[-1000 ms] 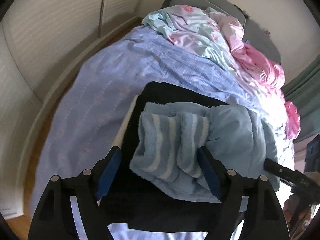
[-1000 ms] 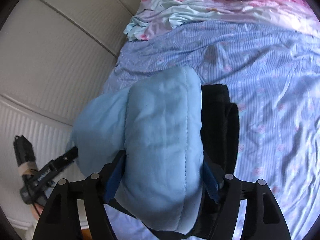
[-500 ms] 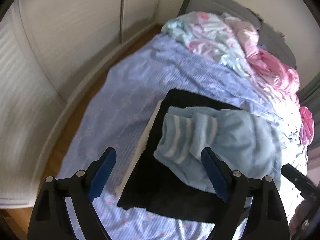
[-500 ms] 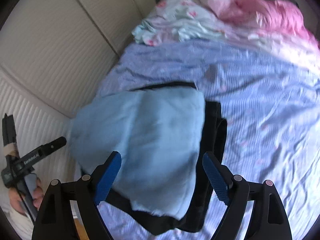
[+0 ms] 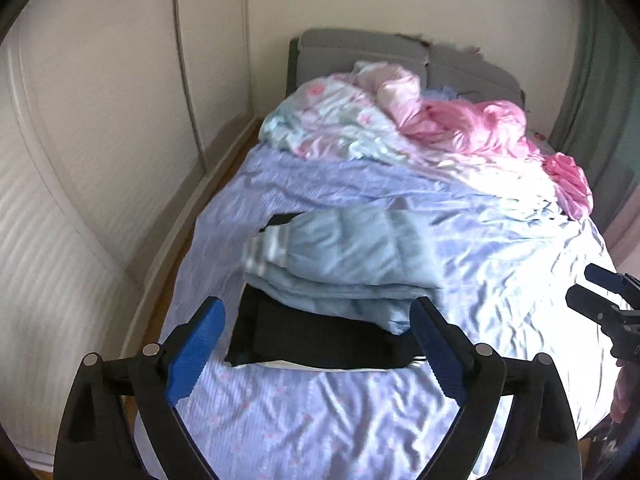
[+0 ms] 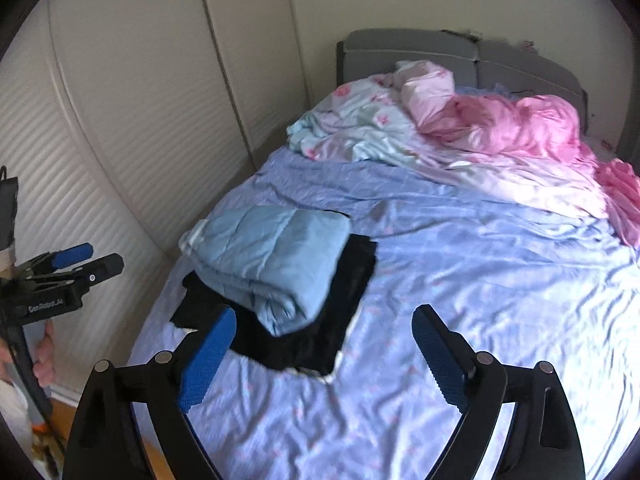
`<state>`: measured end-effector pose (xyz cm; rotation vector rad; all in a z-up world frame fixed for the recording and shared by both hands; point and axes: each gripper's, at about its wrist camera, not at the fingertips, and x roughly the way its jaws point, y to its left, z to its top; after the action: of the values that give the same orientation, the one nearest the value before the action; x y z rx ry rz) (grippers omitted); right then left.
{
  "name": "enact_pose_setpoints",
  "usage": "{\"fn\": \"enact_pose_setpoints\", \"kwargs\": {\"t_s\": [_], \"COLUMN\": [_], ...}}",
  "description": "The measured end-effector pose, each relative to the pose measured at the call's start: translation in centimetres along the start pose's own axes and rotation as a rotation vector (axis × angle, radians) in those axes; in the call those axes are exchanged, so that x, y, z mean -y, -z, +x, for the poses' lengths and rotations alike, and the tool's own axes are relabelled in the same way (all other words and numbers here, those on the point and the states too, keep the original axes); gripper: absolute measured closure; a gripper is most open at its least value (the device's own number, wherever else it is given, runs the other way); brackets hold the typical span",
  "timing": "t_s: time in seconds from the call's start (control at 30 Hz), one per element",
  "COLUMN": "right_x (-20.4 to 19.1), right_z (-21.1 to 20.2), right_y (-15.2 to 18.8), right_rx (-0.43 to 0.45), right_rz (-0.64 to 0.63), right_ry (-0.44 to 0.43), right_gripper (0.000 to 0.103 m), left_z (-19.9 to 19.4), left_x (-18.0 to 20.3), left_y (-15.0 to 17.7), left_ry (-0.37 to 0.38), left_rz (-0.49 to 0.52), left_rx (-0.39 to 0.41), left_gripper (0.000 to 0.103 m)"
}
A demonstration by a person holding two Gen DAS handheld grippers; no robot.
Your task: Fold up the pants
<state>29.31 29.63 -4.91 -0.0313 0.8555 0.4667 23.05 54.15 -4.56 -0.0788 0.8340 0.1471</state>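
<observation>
The light blue fleece pants lie folded in a thick stack on top of a folded black garment on the bed; they also show in the right wrist view on that black garment. My left gripper is open and empty, held back above the near edge of the stack. My right gripper is open and empty, held back to the right of the stack. Each gripper shows at the edge of the other's view.
The bed has a lilac striped sheet. A crumpled pale floral duvet and pink bedding lie by the grey headboard. White wardrobe doors stand close on the left, with wooden floor between.
Both grippers have let go of the blue pants and pulled back and up. The pants now lie flat on the black garment, and more of the bed is in view.
</observation>
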Motion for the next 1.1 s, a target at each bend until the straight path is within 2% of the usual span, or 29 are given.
{"fn": "enact_pose_setpoints", "kwargs": {"t_s": [0.17, 0.3, 0.47, 0.8, 1.1], "right_x": [2.9, 5.1, 7.7, 12.4, 16.0], "right_z": [-6.9, -12.0, -17.4, -24.8, -29.1], "right_y": [2.9, 5.5, 8.7, 14.3, 17.9], "right_rx": [0.051, 0.093, 0.112, 0.125, 0.132], "right_rz": [0.068, 0.121, 0.169, 0.186, 0.175], "right_ry": [0.016, 0.043, 0.066, 0.112, 0.109], "right_gripper": [0.009, 0.009, 0.009, 0.009, 0.009], "left_z": [-5.0, -9.3, -13.2, -18.3, -21.5], "left_x": [4.7, 8.5, 12.9, 21.3, 26.5], "left_y": [0.8, 2.0, 4.1, 9.4, 12.6], "left_ry": [0.015, 0.064, 0.073, 0.085, 0.100], "left_rz": [0.043, 0.046, 0.073, 0.132, 0.117], "left_rx": [0.045, 0.081, 0.122, 0.134, 0.146], "left_gripper": [0.006, 0.002, 0.001, 0.000, 0.000]}}
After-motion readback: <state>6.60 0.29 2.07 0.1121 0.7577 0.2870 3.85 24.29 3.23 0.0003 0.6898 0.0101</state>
